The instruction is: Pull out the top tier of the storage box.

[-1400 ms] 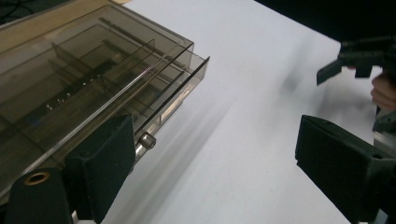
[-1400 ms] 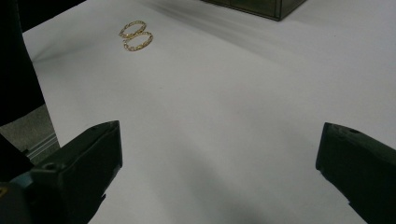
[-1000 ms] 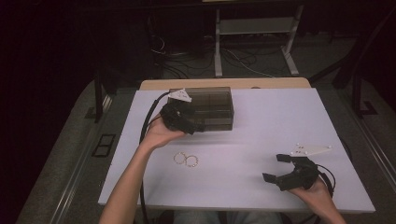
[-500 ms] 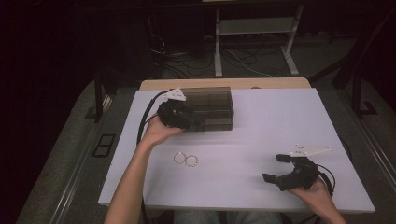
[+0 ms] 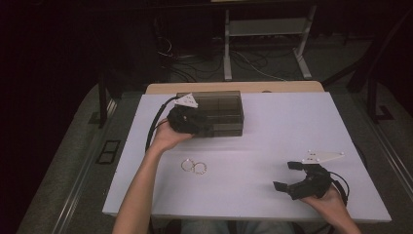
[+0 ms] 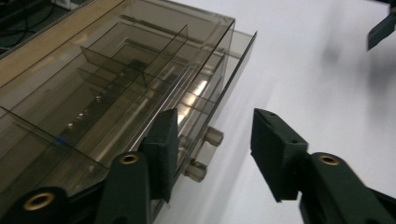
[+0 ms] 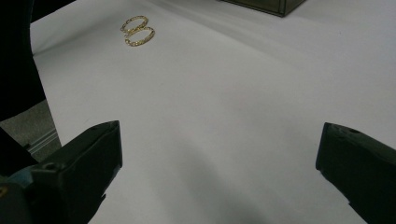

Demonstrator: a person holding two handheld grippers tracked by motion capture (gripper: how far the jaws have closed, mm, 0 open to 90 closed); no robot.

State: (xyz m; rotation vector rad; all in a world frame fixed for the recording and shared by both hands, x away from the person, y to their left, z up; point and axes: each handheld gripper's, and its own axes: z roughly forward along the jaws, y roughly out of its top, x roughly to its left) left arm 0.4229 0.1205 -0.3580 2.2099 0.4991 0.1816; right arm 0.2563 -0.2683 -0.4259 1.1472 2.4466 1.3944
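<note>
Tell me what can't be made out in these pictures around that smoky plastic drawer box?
- High view: the left gripper covers the drawer box front, hiding its knobs.
- Left gripper view: the jaws, just closing, straddle the drawer knobs without touching; the drawer contents are lost in glare.
- Right gripper view: the box is cut off by the top edge; the two gold rings are too small for detail.

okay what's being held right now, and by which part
Nothing yet. The left gripper has been closing around the drawer box's knobs, pads apart; the right gripper is open.
</note>
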